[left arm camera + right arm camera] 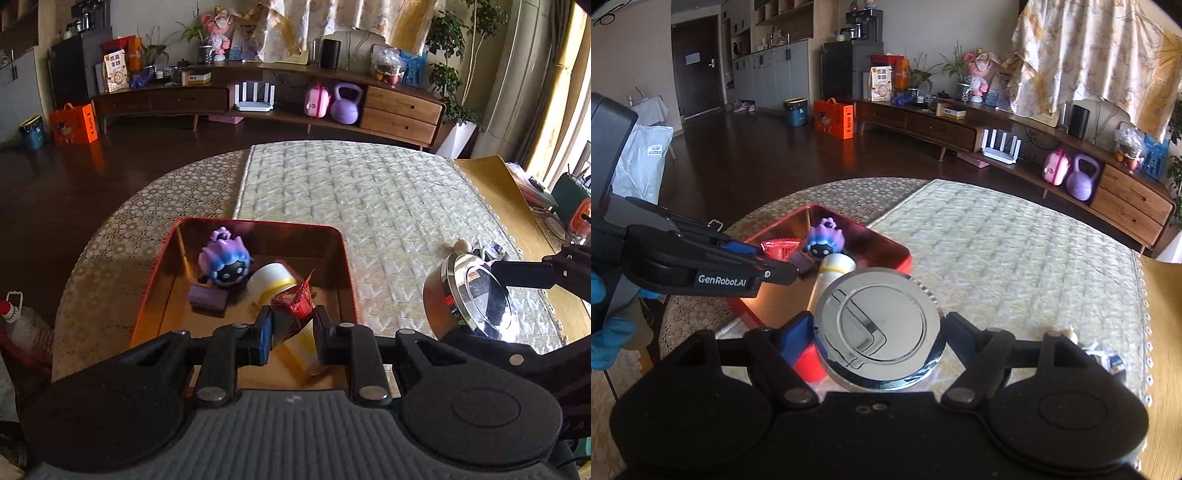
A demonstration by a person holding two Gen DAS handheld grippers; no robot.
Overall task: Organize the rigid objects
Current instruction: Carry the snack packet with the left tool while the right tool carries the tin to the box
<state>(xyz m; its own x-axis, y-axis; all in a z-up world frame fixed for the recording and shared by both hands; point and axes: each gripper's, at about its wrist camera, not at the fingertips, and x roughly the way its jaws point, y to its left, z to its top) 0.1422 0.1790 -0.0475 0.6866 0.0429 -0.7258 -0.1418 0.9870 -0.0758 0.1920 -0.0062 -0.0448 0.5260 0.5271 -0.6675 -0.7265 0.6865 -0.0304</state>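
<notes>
My left gripper (291, 328) is shut on a red foil packet (293, 304) and holds it over the red tray (162, 258). In the tray lie a purple toy figure (225, 262), a purple block (207, 300) and a white and yellow bottle (271, 282). My right gripper (877, 332) is shut on a shiny steel tin with a lidded top (877, 325), held just right of the tray; the tin also shows in the left wrist view (469, 295). The left gripper shows in the right wrist view (783, 271).
The tray sits on a round table with a quilted cream runner (369, 206) and a lace cloth. Small objects (476, 249) lie on the runner to the right. A plastic bottle (22, 325) stands off the table's left edge. A long wooden sideboard (266, 96) is far behind.
</notes>
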